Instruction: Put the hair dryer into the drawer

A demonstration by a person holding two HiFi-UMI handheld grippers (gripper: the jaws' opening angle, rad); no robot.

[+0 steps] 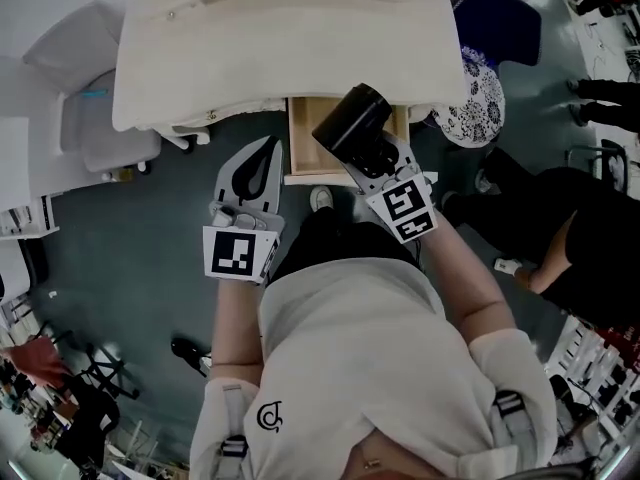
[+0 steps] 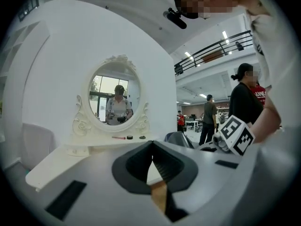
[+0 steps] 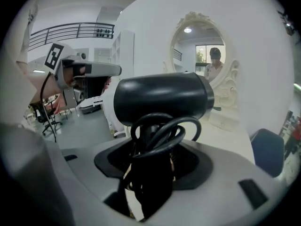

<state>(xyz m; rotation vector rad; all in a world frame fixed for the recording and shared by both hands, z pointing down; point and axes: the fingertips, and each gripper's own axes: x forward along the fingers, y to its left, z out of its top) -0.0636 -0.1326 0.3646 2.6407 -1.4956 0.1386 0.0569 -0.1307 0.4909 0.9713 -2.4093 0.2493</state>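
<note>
Person's white shirt (image 1: 360,338) filled the bottom of the head view, with both forearms reaching toward the white bench (image 1: 280,58). Right claw (image 3: 151,173) was clamped on the black hair dryer (image 3: 162,100) by its handle. Its jaws stood fairly wide because handle plus cord filled the gap. Cord (image 3: 157,138) was looped in about 2 coils round the handle, likely so nothing dangled or snagged on the drawer edge. Barrel stuck out sideways above the jaws, free of the grip.

In the head view the dryer sat over the open drawer (image 1: 298,146), which stuck out from under the bench's front edge with its wood bottom showing. Dryer looked held above it and not yet inside; couldn't tell the height gap.

Left claw (image 1: 265,153) was empty, jaw tips together, nothing between them. It hung left of the drawer and apart from it. Judgement: kept clear so the right had room, and probably free to push the drawer shut after.

Oval mirror (image 2: 115,100) stood at the back of the bench, with 3 small items (image 2: 130,137) on the top below it, too small to name.

Step in hand: getting the dryer down into the drawer. Risk: barrel catching the bench edge, since the drawer opening looked short.
</note>
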